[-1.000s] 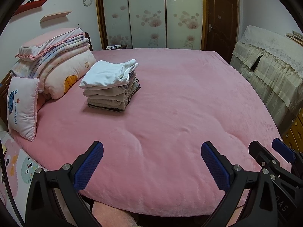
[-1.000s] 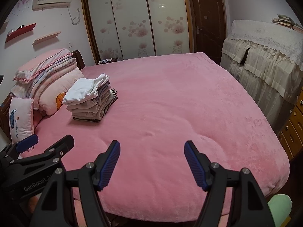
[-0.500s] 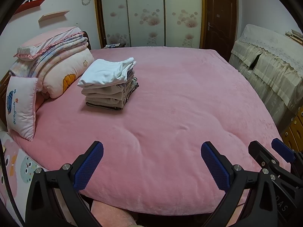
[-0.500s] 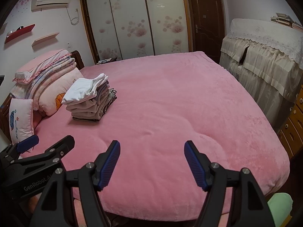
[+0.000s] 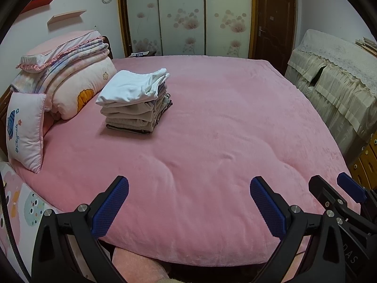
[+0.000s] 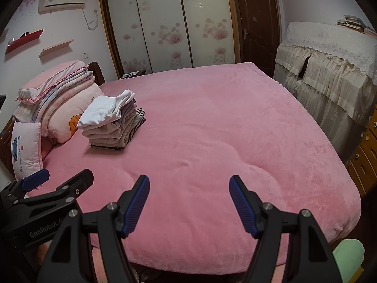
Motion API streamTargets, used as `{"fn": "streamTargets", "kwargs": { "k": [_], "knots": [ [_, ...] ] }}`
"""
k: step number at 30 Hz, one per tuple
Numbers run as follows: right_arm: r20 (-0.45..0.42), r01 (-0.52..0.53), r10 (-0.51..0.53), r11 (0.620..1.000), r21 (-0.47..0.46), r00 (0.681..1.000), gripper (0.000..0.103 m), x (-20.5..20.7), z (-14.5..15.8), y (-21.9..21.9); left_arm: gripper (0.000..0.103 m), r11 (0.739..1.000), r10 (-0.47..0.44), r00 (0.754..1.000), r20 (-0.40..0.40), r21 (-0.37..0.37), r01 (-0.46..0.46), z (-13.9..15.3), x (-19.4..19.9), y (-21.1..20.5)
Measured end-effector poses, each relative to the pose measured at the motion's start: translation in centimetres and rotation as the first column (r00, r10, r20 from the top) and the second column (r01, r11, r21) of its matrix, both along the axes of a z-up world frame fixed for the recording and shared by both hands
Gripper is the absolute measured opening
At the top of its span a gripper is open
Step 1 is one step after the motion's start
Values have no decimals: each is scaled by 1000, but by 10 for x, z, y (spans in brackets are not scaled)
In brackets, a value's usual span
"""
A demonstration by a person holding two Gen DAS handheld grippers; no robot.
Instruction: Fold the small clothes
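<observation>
A stack of several folded small clothes, white on top and beige below, sits on the pink bed at the left, near the pillows. It also shows in the right wrist view. My left gripper is open and empty over the bed's near edge, far from the stack. My right gripper is open and empty beside it, also over the near edge of the bed. Each gripper shows at the edge of the other's view.
Folded quilts and pillows lie at the head of the bed, with a small pink cushion in front. A cloth-covered cabinet stands to the right, wooden drawers beside it. Wardrobe doors are behind.
Both grippers have shifted slightly, so the stack sits a little differently in view. Both stay open and empty. The stack has not moved on the bed.
</observation>
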State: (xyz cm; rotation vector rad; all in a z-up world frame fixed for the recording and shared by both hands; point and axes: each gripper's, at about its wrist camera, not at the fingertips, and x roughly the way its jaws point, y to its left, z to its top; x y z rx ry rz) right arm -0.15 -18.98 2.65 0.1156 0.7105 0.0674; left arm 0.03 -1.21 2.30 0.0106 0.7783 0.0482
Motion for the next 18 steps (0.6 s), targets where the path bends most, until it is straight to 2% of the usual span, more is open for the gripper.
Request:
{"fn": "streamTargets", "kwargs": {
  "k": [18],
  "knots": [
    [0, 0, 0, 1000, 0, 1000, 71, 1, 0, -1, 102, 1000, -3, 1000, -13, -4, 3, -2, -1, 0]
  ]
}}
